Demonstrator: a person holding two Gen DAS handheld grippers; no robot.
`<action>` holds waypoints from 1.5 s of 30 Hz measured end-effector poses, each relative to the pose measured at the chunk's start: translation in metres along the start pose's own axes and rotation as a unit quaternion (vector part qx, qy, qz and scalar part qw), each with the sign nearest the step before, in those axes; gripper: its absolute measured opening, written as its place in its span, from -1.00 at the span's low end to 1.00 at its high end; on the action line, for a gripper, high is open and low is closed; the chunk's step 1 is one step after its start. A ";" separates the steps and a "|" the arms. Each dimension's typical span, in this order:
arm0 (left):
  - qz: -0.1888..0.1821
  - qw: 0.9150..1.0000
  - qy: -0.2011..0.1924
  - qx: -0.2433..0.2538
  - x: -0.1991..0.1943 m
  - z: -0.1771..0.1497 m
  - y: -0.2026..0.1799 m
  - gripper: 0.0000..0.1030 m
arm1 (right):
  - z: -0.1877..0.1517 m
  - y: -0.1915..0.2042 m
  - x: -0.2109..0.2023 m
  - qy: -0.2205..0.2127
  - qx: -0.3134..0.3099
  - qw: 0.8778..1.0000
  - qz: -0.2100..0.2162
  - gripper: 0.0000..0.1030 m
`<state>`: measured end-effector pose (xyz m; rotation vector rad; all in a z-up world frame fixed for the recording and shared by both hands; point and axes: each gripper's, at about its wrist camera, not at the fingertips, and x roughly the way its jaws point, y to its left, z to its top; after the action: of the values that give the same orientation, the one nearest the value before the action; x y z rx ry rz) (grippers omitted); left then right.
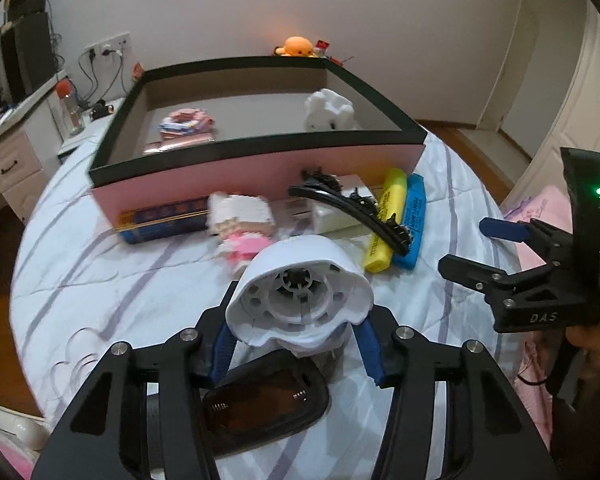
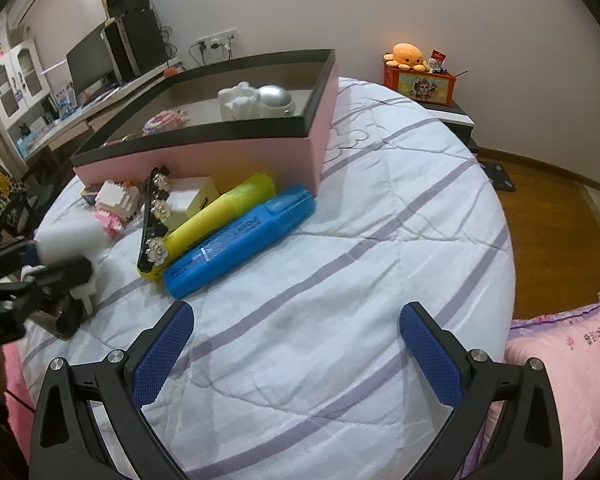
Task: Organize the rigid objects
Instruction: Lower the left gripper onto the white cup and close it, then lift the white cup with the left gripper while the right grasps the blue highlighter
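With about 4 things already in the box at the bed's far edge, left tongs pinch a white cap near the bed's near edge, right tongs gape empty, and 2 markers, clip and figure remain outside.

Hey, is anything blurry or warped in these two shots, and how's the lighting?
Left wrist view: the pink block figure is motion-smeared, the white dome in the left claw sharp. Right wrist view: the left claw is blurred, the blue highlighter crisp. Both: fisheye bends the pink box; dim, warm light.

Black gripper frames, blue textured pads, silver screws
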<state>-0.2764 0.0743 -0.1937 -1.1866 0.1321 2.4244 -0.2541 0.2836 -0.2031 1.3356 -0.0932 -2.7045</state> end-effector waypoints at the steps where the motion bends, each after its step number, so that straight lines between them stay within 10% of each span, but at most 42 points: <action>1: 0.005 1.000 -0.002 0.003 -0.003 -0.001 0.001 0.02 | 0.001 0.003 0.001 0.001 -0.004 1.000 0.002 1.00; 12: 0.011 0.999 -0.026 -0.027 -0.020 0.002 0.034 0.01 | 0.021 0.042 0.030 0.020 -0.039 0.998 -0.042 1.00; 23: 0.038 0.997 0.003 -0.071 0.007 -0.008 0.076 0.02 | 0.009 -0.021 0.000 -0.009 0.026 0.995 -0.094 0.98; 36: 0.053 0.996 0.000 -0.066 0.024 -0.010 0.072 0.34 | 0.029 -0.004 0.024 -0.013 -0.019 0.997 -0.077 0.29; 42: 0.052 0.995 -0.012 -0.080 0.020 -0.010 0.077 0.00 | 0.025 -0.017 0.019 -0.030 -0.011 0.999 -0.038 -0.48; 45: 0.056 0.995 -0.012 -0.079 0.015 -0.011 0.077 0.00 | 0.022 -0.025 0.013 -0.033 0.010 0.999 -0.019 -0.49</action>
<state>-0.3087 0.0074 -0.2203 -1.2465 0.0000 2.5877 -0.2813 0.3063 -0.2032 1.2662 -0.1026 -2.7866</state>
